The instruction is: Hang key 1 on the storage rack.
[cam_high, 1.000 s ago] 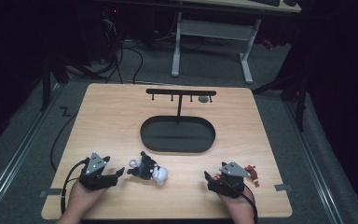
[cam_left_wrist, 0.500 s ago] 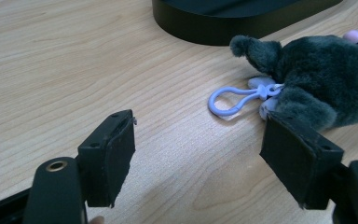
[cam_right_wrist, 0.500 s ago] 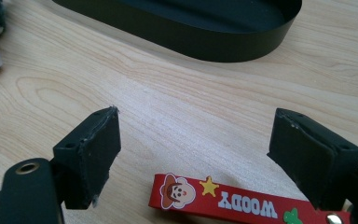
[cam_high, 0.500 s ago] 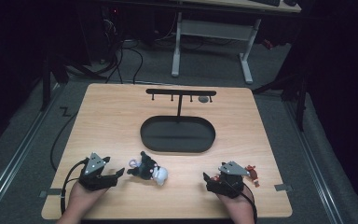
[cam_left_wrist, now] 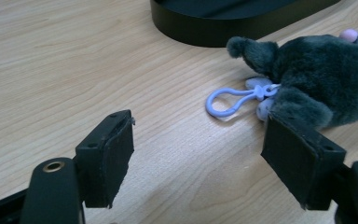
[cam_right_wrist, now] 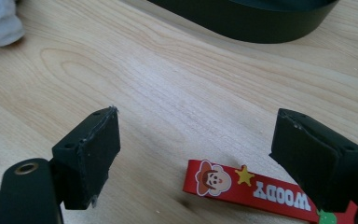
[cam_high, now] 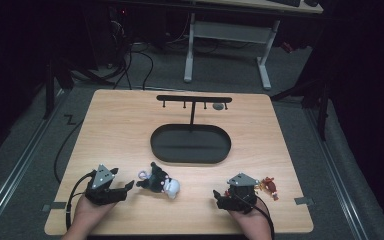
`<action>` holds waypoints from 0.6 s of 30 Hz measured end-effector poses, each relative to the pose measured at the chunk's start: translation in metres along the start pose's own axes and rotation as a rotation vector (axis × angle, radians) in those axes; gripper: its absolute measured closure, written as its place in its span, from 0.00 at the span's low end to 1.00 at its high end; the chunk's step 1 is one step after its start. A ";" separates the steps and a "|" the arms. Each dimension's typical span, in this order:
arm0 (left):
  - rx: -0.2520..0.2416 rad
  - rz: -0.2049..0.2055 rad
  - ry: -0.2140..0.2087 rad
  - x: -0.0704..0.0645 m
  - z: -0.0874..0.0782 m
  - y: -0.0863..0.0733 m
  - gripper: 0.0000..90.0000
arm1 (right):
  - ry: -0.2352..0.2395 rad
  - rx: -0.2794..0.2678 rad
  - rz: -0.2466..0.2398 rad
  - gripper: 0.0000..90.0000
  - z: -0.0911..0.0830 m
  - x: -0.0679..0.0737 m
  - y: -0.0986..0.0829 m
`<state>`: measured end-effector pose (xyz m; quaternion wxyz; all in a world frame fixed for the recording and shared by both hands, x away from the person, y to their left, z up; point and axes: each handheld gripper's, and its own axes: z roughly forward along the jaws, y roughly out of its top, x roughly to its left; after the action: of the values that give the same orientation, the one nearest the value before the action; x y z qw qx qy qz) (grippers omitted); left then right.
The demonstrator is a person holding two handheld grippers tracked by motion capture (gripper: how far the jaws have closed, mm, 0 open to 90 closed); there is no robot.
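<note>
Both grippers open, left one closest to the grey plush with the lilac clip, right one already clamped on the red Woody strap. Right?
Not quite. The right gripper is open too: the right gripper view shows its jaws spread wide, with the red Woody strap lying flat on the table between them, ungripped. The rest holds: the left gripper is open, near the grey plush and its lilac clip.

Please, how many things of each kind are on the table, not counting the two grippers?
Plush toys: 1, the dark plush with a lilac clip.
Red keychains: 1, the Woody strap.
Black stands: 1, the stand with its oval base.
Small grey round things: 1, under the stand's bar.
Total: 4
</note>
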<state>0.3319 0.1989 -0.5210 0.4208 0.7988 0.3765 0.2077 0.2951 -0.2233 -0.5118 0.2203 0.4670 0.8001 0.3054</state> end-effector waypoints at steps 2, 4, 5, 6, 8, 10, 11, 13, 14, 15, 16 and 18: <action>0.003 0.004 -0.002 0.000 0.000 0.000 0.28 | 0.008 0.001 0.003 0.18 0.000 0.000 0.001; 0.002 0.013 -0.005 -0.002 0.002 0.001 0.28 | 0.011 0.002 0.005 0.17 0.000 0.000 0.001; 0.004 0.020 -0.007 -0.003 0.002 0.001 0.28 | 0.017 0.012 0.016 0.17 0.000 0.000 0.001; 0.005 0.029 -0.007 -0.004 0.003 0.001 0.28 | 0.017 0.012 0.016 0.17 0.000 0.000 0.001; 0.010 0.040 -0.009 -0.005 0.004 0.001 0.27 | 0.008 0.003 0.019 0.22 -0.001 0.000 0.002; 0.010 0.048 -0.024 -0.005 0.006 0.002 0.27 | 0.000 0.003 0.026 0.22 -0.002 -0.002 0.003; 0.017 0.070 -0.032 -0.005 0.008 0.003 0.27 | 0.010 0.032 0.052 0.19 -0.002 -0.007 0.005; 0.014 0.071 -0.036 -0.005 0.008 0.003 0.27 | 0.015 0.035 0.067 0.18 -0.002 -0.010 0.006; 0.015 0.073 -0.039 -0.005 0.008 0.003 0.27 | 0.020 0.036 0.079 0.18 -0.003 -0.011 0.006; 0.016 0.074 -0.045 -0.005 0.009 0.003 0.27 | 0.023 0.042 0.084 0.17 -0.003 -0.011 0.007; 0.016 0.075 -0.047 -0.006 0.008 0.004 0.26 | 0.013 0.058 0.073 0.17 -0.003 -0.010 0.008; 0.011 0.079 -0.045 -0.007 0.008 0.004 0.26 | 0.001 0.093 0.058 0.17 -0.002 -0.009 0.010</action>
<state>0.3348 0.1879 -0.5224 0.4162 0.8198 0.3363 0.2039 0.3038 -0.2277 -0.5032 0.1890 0.4994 0.7998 0.2743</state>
